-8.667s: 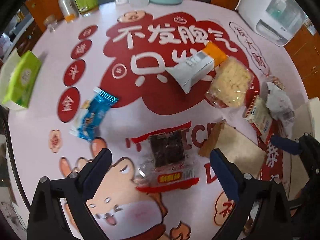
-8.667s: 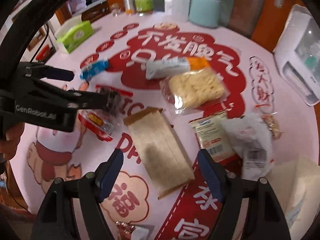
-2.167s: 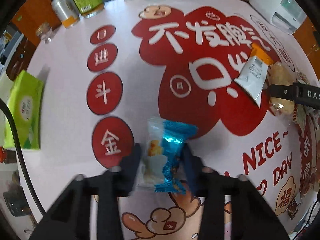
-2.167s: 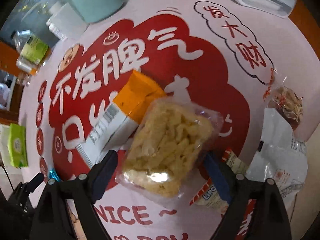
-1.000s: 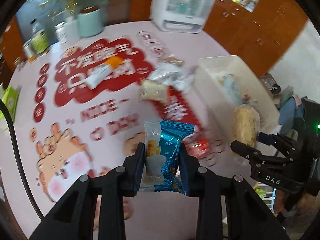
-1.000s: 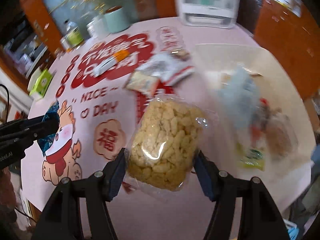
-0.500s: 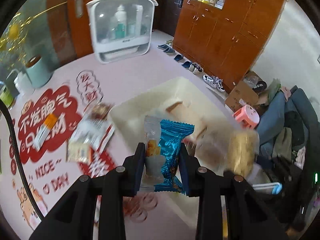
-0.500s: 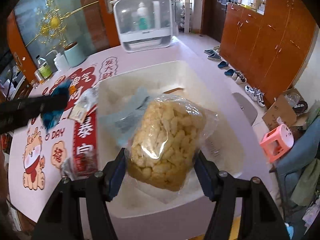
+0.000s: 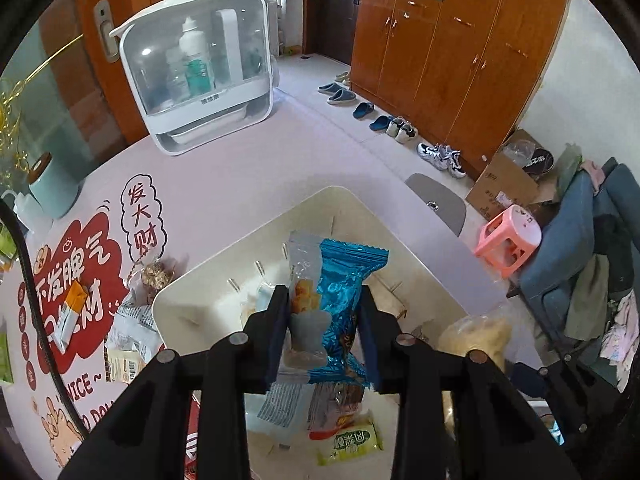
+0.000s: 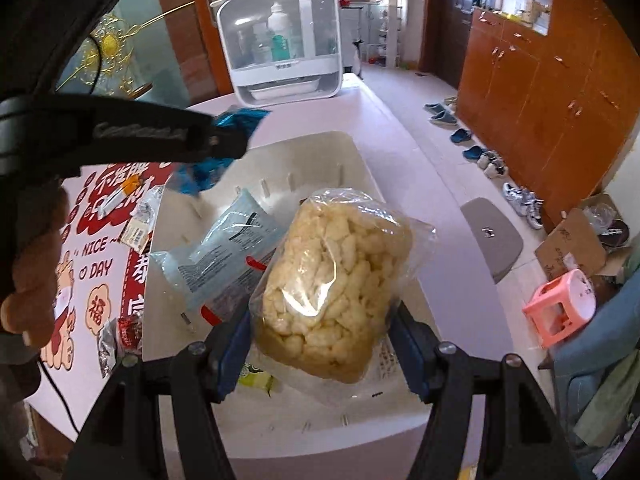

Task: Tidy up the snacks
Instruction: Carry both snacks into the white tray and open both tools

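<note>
Both tools, left [image 9: 324, 330] and right [image 10: 324, 340], above bin [image 10: 356, 152]

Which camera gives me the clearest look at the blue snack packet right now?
The left wrist view: the blue snack packet stands front and centre, clamped in the left gripper above the white bin. The right wrist view shows only crumpled blue ends poking out behind that gripper's finger.

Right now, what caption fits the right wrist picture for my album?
Right gripper holds a clear bag of yellow puffs above the white bin.
</note>
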